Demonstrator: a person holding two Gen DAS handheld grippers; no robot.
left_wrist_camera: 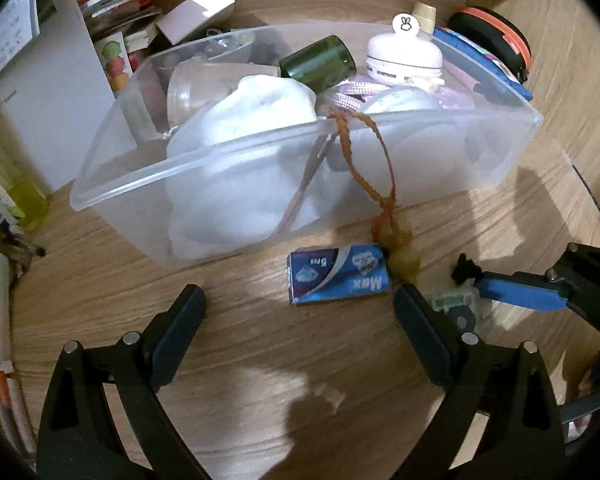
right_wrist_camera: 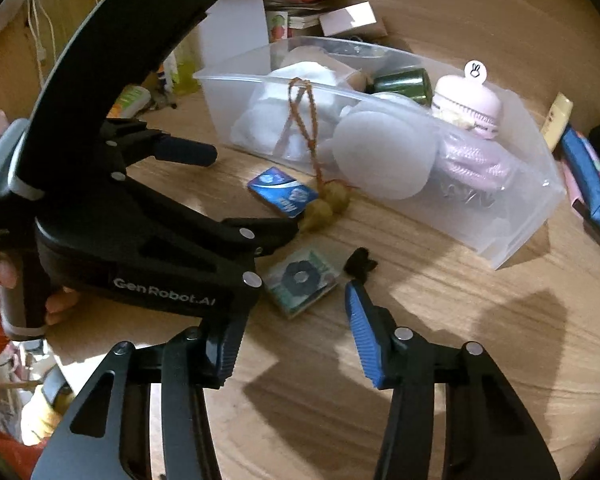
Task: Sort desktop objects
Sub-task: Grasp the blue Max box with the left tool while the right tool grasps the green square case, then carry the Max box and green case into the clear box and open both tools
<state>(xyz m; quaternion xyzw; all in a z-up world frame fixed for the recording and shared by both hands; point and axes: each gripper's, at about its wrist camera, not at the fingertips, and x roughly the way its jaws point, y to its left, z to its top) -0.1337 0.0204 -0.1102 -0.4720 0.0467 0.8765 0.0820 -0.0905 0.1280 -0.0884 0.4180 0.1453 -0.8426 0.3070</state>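
A clear plastic bin point(left_wrist_camera: 112, 190) is seen on the wooden counter point(left_wrist_camera: 260, 360), already holding white cloth, a green bottle point(left_wrist_camera: 320, 62), a pink jar point(left_wrist_camera: 404, 58) and a pink cord. A brown braided cord point(left_wrist_camera: 374, 160) is draped over the bin's near rim, and its yellow-green beads point(left_wrist_camera: 404, 266) lie on the counter outside the bin.

Three small things are left loose in front of the bin: a blue "Max" box point(left_wrist_camera: 338, 274) touching the beads, a small green packet point(right_wrist_camera: 302, 282) and a small black clip-like item point(right_wrist_camera: 360, 262) whose kind cannot be made out.

The left gripper point(left_wrist_camera: 300, 304) is held low over the counter with its fingers spread wide and nothing between them; the blue box lies just ahead of the gap. The right gripper point(right_wrist_camera: 290, 328) is likewise released and empty, its blue-padded fingers point(right_wrist_camera: 364, 340) pointed at the green packet and the black item, the latter just beyond the right-hand fingertip.

The step in hand is judged to be the approach to the remaining loose items, much of the sorting appearing done. For the next move, the right gripper would need to be lowered and advanced until one small item is bracketed, then closed. Because the packet is flat on the counter, a shallow, edge-on pinch is likely called for. The dangling cord could be snagged if the blue box is lifted carelessly.
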